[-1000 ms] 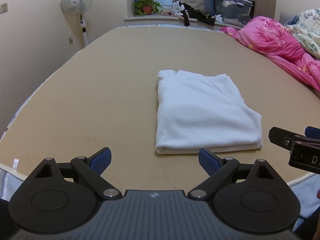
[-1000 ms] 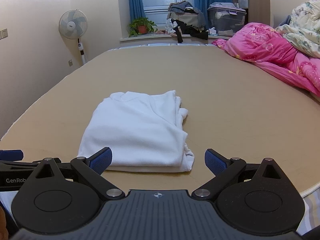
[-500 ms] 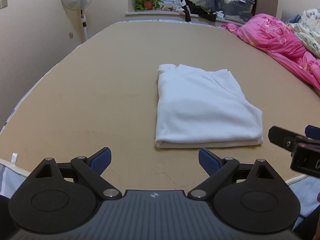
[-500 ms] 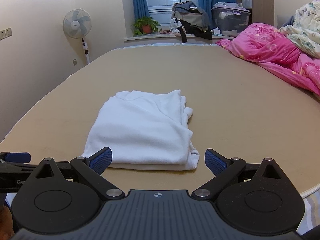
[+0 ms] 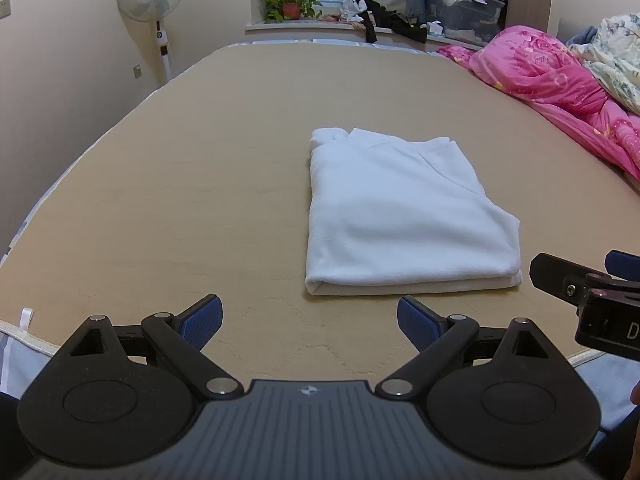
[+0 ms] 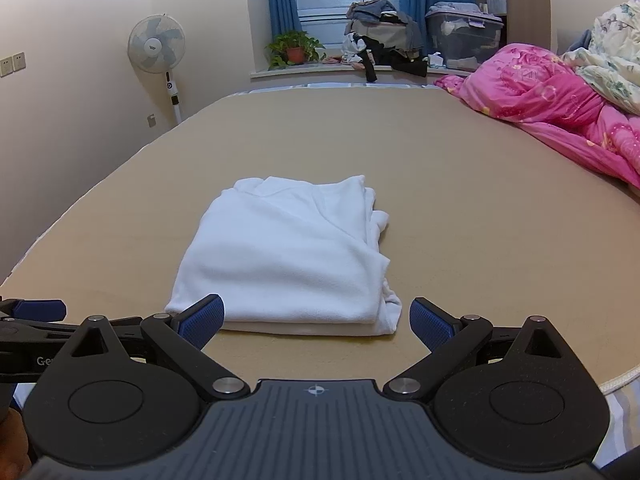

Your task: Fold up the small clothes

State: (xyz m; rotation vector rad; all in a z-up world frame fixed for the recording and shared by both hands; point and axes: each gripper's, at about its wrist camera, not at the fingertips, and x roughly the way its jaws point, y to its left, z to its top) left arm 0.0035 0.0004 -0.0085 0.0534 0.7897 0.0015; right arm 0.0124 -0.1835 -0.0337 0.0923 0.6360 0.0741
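A white garment (image 5: 404, 216) lies folded into a neat rectangle on the tan bed surface (image 5: 180, 184); in the right wrist view the same white garment (image 6: 288, 256) sits just ahead. My left gripper (image 5: 309, 322) is open, empty, near the bed's front edge, short of the fold's near left corner. My right gripper (image 6: 316, 320) is open and empty, its left pad overlapping the garment's near edge in view. The right gripper's side also shows at the left wrist view's right edge (image 5: 588, 292).
A pink quilt (image 6: 560, 108) and a floral quilt (image 6: 616, 52) are heaped along the bed's right side. A standing fan (image 6: 158, 52) is by the left wall. The windowsill holds a potted plant (image 6: 294, 48), piled clothes (image 6: 384, 36) and a plastic bin (image 6: 464, 36).
Both grippers have drawn back slightly and tilted; the garment has not moved and both stay open.
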